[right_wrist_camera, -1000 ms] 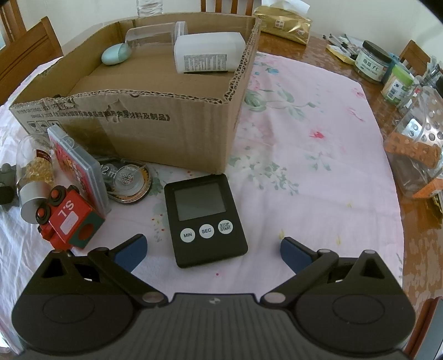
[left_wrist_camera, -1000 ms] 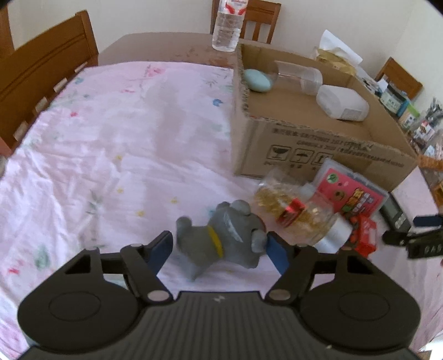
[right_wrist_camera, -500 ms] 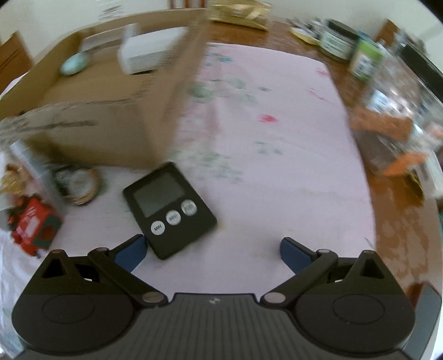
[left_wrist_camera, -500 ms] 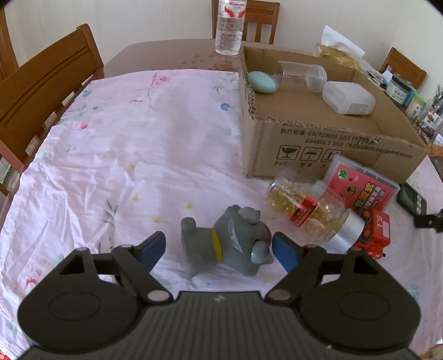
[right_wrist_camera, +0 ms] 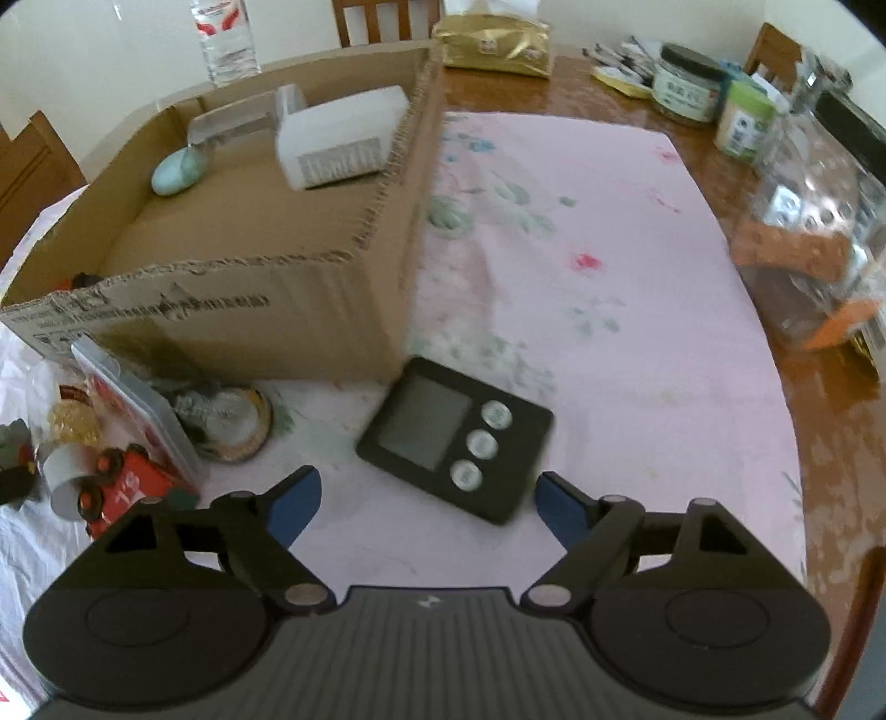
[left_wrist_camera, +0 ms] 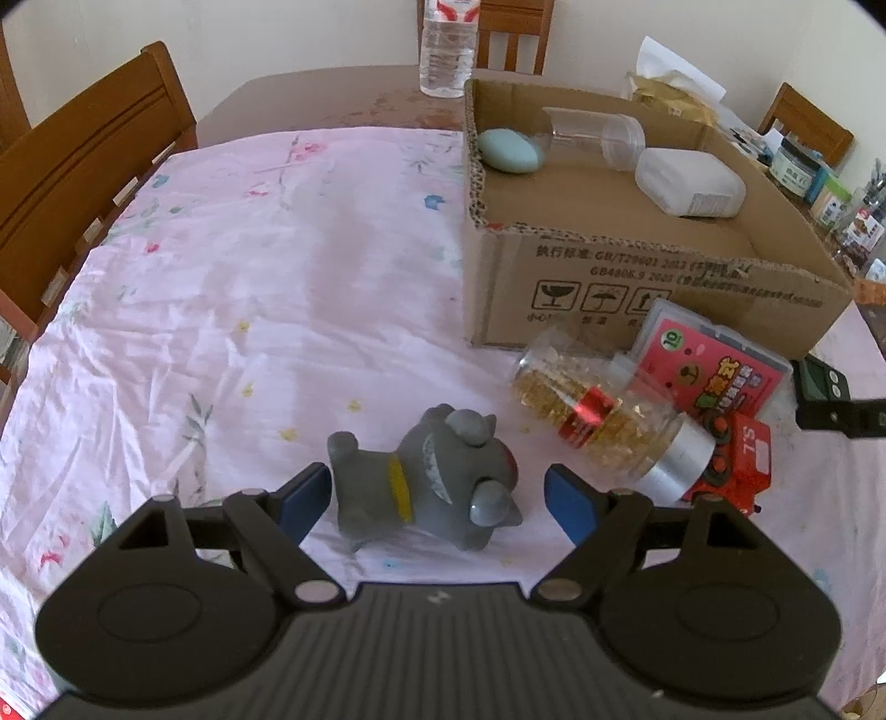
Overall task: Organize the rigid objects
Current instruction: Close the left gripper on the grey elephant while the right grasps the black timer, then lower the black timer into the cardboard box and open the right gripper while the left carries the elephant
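Note:
A grey toy dog [left_wrist_camera: 426,482] with a yellow collar lies on its side on the pink cloth. My left gripper [left_wrist_camera: 437,504] is open around it; the left pad is close to its rear and the right pad stands clear. A black digital timer [right_wrist_camera: 454,443] lies flat just ahead of my right gripper [right_wrist_camera: 426,505], whose jaws are closing. The timer's near corner is between the pads, which do not touch it. The cardboard box [left_wrist_camera: 637,288] holds a teal oval [left_wrist_camera: 508,150], a clear tube [left_wrist_camera: 595,135] and a white container [left_wrist_camera: 689,183].
Against the box front lie a bottle of golden capsules [left_wrist_camera: 603,421], a red toy truck [left_wrist_camera: 736,459], a red card case [left_wrist_camera: 714,371] and a round tin [right_wrist_camera: 232,426]. A water bottle [left_wrist_camera: 448,50] stands behind. Jars [right_wrist_camera: 689,83] and a clear bag [right_wrist_camera: 819,221] crowd the right edge.
The left jaws have let go of the grey dog and widened. The right gripper has rolled, so the timer now sits turned in its view, and its jaws have narrowed.

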Demonstrator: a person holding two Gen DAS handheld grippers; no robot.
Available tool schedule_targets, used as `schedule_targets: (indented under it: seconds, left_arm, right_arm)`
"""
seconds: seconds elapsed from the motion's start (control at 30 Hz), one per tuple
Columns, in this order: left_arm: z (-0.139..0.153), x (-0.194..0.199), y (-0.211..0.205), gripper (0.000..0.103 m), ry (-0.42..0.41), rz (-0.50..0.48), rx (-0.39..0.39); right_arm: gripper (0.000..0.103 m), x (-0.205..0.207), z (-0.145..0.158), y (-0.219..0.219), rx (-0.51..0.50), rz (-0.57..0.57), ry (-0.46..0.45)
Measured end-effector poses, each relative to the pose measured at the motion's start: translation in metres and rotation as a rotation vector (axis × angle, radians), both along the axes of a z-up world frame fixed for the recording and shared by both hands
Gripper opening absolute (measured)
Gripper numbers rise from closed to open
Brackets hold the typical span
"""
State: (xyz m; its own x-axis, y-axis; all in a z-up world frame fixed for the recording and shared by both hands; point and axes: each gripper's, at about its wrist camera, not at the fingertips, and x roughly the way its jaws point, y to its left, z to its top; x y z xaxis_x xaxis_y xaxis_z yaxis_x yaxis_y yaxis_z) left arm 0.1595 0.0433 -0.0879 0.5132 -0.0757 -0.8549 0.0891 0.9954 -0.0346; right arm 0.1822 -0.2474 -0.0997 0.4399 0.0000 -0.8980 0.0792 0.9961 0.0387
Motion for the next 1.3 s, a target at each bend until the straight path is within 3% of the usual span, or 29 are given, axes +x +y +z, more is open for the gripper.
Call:
schedule_targets:
  seconds: [0.23,0.37,0.8,0.93,0.97,1.17,1.3]
  left_arm:
    - [-0.001,0.001,0.0,0.084,0.002,0.003,0.001]
    - [-0.001,0.002,-0.001,0.084,0.0,0.0,0.001]
    - [-0.002,-0.002,-0.004,0.083,0.004,0.05,0.022]
    - [-0.004,-0.003,-0.007,0.075,0.005,0.074,0.019]
    - [-0.004,-0.003,-0.007,0.069,0.001,0.071,0.031]
    - [-0.003,-0.003,0.007,0.07,-0.01,-0.016,0.028]
    - [-0.004,-0.004,0.005,0.072,-0.026,-0.004,0.05]
  right_arm:
    - [0.088,0.014,-0.003,0.001,-0.026,-0.05,-0.036]
    - [0.077,0.015,-0.003,0.004,-0.075,-0.057,-0.045]
    - [0.077,-0.015,0.0,-0.006,-0.071,0.01,-0.014]
    - [0.077,-0.015,-0.001,-0.006,-0.074,0.02,-0.017]
    - [0.077,-0.015,-0.001,-0.006,-0.073,0.025,-0.019]
    - [0.077,-0.017,-0.001,-0.01,-0.069,0.074,-0.023]
    - [0.078,-0.015,-0.001,-0.008,-0.07,0.061,-0.023]
